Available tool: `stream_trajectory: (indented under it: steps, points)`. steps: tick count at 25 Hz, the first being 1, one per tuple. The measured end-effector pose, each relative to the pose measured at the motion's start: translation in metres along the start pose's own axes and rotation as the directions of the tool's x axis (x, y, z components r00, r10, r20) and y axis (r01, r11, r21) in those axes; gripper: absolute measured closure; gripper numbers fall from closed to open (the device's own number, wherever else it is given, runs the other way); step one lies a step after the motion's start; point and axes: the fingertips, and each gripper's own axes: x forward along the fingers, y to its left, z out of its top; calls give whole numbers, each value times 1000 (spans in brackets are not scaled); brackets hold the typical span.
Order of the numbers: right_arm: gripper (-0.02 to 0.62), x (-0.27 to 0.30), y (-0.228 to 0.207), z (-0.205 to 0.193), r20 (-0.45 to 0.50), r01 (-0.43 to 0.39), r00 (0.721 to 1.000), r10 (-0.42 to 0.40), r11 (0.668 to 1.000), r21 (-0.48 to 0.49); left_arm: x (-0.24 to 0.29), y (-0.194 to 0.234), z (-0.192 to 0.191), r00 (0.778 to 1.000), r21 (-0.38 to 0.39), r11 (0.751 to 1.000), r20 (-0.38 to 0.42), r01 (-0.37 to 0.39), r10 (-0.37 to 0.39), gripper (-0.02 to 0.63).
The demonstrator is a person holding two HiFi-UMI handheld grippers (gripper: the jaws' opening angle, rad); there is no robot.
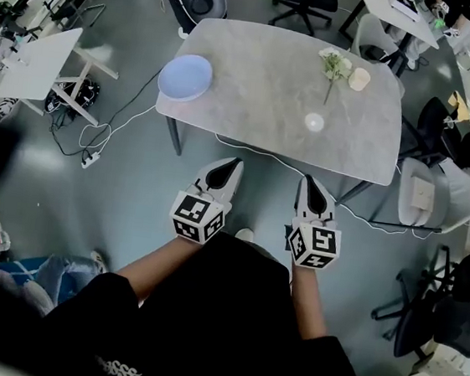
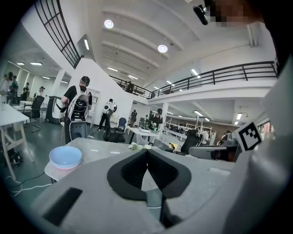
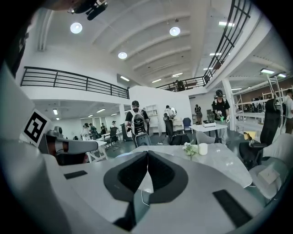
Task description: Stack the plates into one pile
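A pale blue plate pile (image 1: 185, 77) rests on the near left corner of the grey table (image 1: 264, 77); the left gripper view shows the pile (image 2: 65, 156) low at the left. A small white round dish (image 1: 313, 122) lies near the table's front edge, right of centre. Both grippers hang side by side over the floor, short of the table's front edge. My left gripper (image 1: 236, 164) is shut and holds nothing, its jaws meeting at the tip (image 2: 147, 153). My right gripper (image 1: 307, 180) is also shut and holds nothing (image 3: 147, 155).
A white flower sprig (image 1: 334, 66) and a cream cup (image 1: 359, 79) stand at the table's far right. A white side table (image 1: 43, 60) stands to the left, with cables (image 1: 97, 138) across the floor. Chairs (image 1: 424, 192) crowd the right side. People stand in the background.
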Motion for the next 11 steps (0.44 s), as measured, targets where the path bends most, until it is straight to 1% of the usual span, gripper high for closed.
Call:
stream_trajectory:
  steps: [7,11]
  points:
    - [581,8,25,0,0,-43,999,43,999,-3,-3,15,0,1000,10,1000,-5,-20,20,589]
    - [581,12,33,-1,-5,-60,998,60,998,-20,-1,23,1,1000,11,999,-3,-31,31,589]
